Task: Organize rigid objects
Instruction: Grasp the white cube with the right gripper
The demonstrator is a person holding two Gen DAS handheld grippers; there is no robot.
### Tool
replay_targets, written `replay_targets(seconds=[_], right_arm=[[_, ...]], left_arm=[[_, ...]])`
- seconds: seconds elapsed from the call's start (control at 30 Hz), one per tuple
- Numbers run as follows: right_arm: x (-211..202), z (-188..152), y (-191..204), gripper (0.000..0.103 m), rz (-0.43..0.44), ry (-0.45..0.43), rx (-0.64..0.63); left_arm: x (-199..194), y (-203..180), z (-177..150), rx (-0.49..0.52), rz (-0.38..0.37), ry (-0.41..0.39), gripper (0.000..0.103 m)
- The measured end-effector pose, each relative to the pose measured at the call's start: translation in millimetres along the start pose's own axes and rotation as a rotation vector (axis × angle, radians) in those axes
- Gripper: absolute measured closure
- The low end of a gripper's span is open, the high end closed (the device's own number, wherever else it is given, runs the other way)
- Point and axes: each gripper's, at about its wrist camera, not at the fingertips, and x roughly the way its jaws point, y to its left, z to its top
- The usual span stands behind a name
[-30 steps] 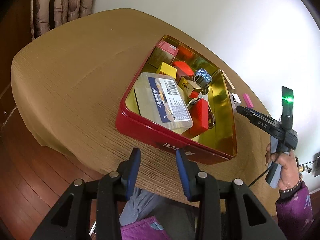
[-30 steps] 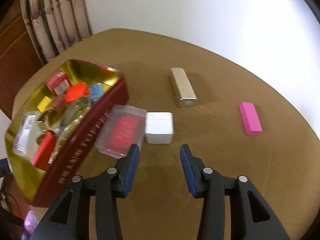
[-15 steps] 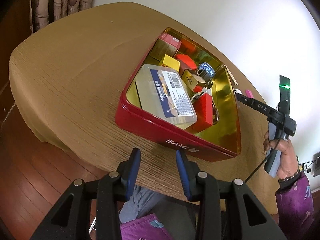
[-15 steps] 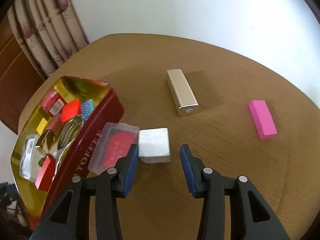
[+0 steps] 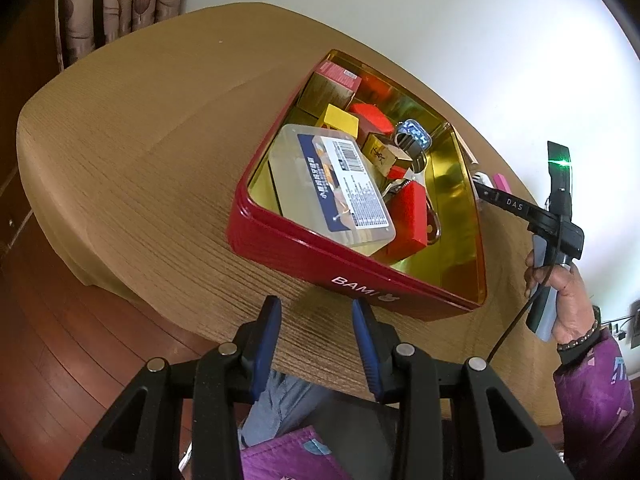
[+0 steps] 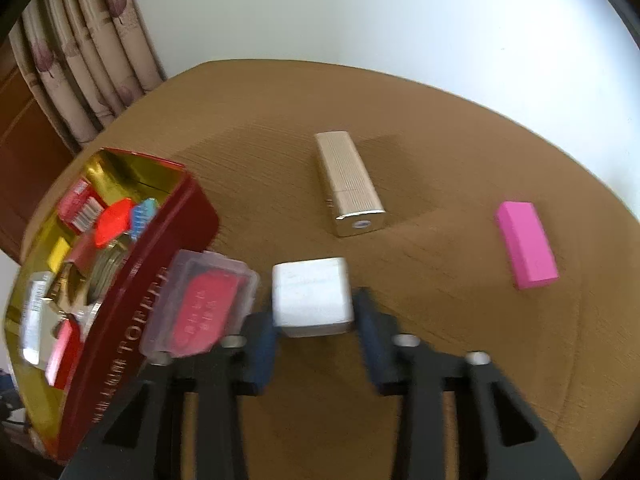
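Note:
A red tin with a gold inside (image 5: 304, 252) sits on the round table and holds several small boxes and a clear plastic case (image 5: 332, 184). My left gripper (image 5: 316, 320) is open and empty, just in front of the tin's near wall. In the right wrist view, my right gripper (image 6: 314, 332) is open with its jaws on either side of a white cube (image 6: 312, 296) on the table. A clear case with a red card (image 6: 200, 308) lies beside the tin (image 6: 120, 320). A gold bar-shaped box (image 6: 350, 184) and a pink block (image 6: 526, 244) lie farther off.
The table (image 5: 132, 128) is round and wood-grained, with its edge near my left gripper. A white wall stands behind it and curtains (image 6: 80, 64) hang at the far left. The person's hand (image 5: 560, 292) holds the right gripper at the tin's right.
My right gripper has moved forward until the white cube sits between its open jaws. The left gripper has hardly moved.

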Motion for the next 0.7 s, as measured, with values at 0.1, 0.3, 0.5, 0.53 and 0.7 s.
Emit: replay_targets(seconds=[0.1,0.3,0.5,0.53,0.7], right_arm=[[-12,-15,-8,0.075,-0.047,-0.028,-0.016],[-55,-79,-61,0.075,-0.171,-0.071,0.009],[-90,-128,-124,0.076,-0.276,-0.098,0.119],[-93,-132,-130,0.076,-0.285,-0.102,0.132],[-101,-143,-156,0.076,-0.302,-0.121,0.183]], left_arm=[[-3,-1,-1,0.011,0.004,-0.011,0.066],[-10,-12,-6,0.075,0.041,-0.049,0.066],[-17,-27,-14,0.154,0.1,-0.093,0.066],[-19,-31,-16,0.172,0.115,-0.103,0.066],[-20,-45,-23,0.232,0.167,-0.13,0.066]])
